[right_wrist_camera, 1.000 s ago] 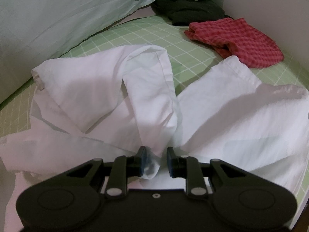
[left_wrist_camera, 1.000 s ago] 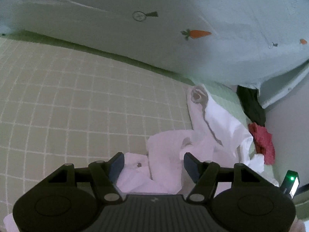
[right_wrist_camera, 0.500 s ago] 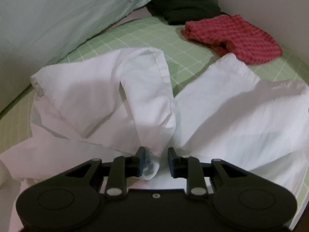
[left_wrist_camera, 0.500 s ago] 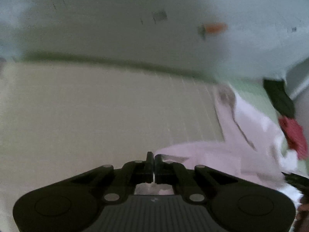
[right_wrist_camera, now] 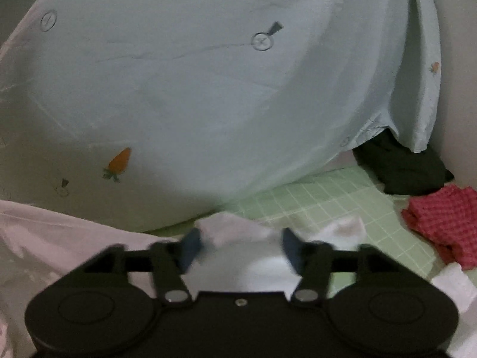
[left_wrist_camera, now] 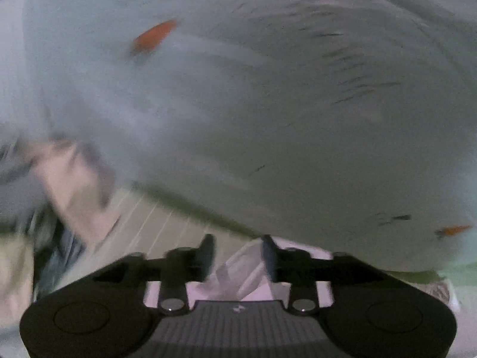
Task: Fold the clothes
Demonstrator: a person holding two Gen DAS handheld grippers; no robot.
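A white garment [right_wrist_camera: 235, 238] lies crumpled on the green checked sheet [right_wrist_camera: 322, 200]. My right gripper [right_wrist_camera: 238, 249] is open, its fingers apart, with the white cloth bunched between and below them. My left gripper [left_wrist_camera: 238, 256] is open too, its jaws a hand-width apart with a fold of the white garment [left_wrist_camera: 238, 271] loose between them. The left wrist view is blurred by motion.
A pale blue quilt with carrot prints [right_wrist_camera: 208, 89] fills the back of both views [left_wrist_camera: 268, 104]. A red checked cloth [right_wrist_camera: 444, 217] and a black garment [right_wrist_camera: 402, 167] lie at the right by the wall. A blurred beige and grey shape [left_wrist_camera: 68, 197] is at the left.
Both grippers have opened: the left was shut on the white cloth half a second ago, the right was nearly closed on a fold. Both views have swung up toward the quilt.
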